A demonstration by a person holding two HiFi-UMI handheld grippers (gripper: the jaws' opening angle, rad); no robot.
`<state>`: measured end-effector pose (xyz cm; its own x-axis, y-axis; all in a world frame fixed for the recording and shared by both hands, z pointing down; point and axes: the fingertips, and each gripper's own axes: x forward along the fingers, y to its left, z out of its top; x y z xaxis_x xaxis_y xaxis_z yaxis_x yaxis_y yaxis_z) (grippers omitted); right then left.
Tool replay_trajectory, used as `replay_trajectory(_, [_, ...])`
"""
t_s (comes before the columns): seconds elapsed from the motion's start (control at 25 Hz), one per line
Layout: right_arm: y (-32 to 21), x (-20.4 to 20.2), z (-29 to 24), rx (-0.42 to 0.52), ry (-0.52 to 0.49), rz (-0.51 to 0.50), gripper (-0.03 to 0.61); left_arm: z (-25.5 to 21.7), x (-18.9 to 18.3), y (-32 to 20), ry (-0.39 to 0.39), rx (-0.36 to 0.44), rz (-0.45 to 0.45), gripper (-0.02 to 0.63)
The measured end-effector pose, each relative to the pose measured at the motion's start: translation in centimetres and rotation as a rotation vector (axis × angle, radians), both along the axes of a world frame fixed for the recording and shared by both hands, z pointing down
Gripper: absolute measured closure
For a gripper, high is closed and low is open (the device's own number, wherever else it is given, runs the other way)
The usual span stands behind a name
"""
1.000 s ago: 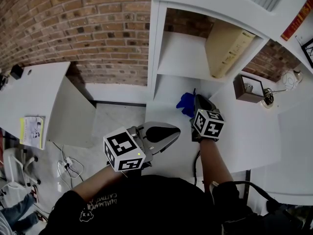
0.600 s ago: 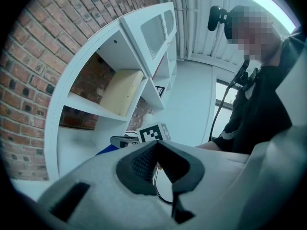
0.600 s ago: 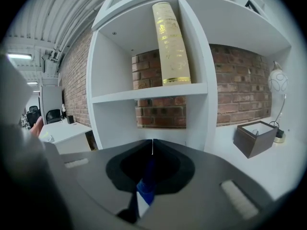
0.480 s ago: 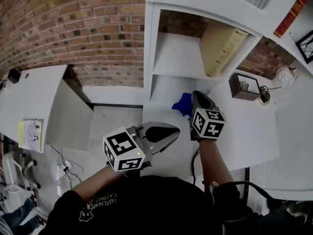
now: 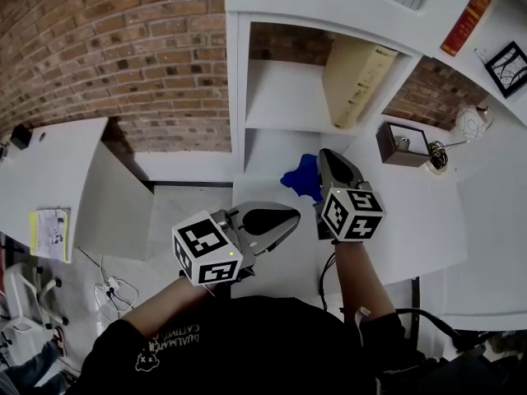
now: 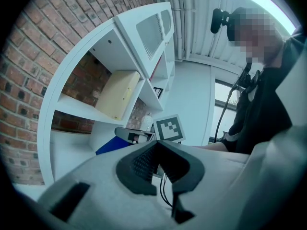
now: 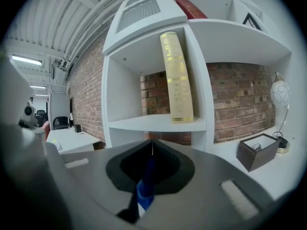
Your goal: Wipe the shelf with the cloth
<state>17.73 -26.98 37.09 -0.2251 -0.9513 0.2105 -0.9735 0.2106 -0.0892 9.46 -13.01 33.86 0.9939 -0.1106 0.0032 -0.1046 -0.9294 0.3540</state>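
**Cloth held low at the shelf, wiping not far along**

The jaws of our right gripper (image 7: 152, 143) are closed on the blue cloth (image 5: 298, 178). It hangs from their tips over the lowest board of the white shelf (image 5: 280, 105); we cannot tell if it touches. Our left gripper (image 5: 295, 214) hovers beside, jaws together and empty. We judge that the wiping is at this board, and the compartment above, with the leaning book (image 5: 354, 71), is left to do.

Roomy shelf bay (image 5: 284, 97), book (image 5: 356, 72) at right
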Motion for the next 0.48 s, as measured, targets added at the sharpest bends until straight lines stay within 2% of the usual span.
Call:
replay_trajectory(0.24, [1.9, -0.2, -4.0, 0.082, -0.019, -0.047, 0.566, -0.5, 1.7, 0.6, 0.010, 0.011, -0.005, 0.615])
replay_trajectory(0.48, [4.4, -0.6, -7.0, 0.149, -0.022, -0.123, 0.566, -1.3, 2.6, 0.6, 0.045, 0.022, -0.094, 0.617])
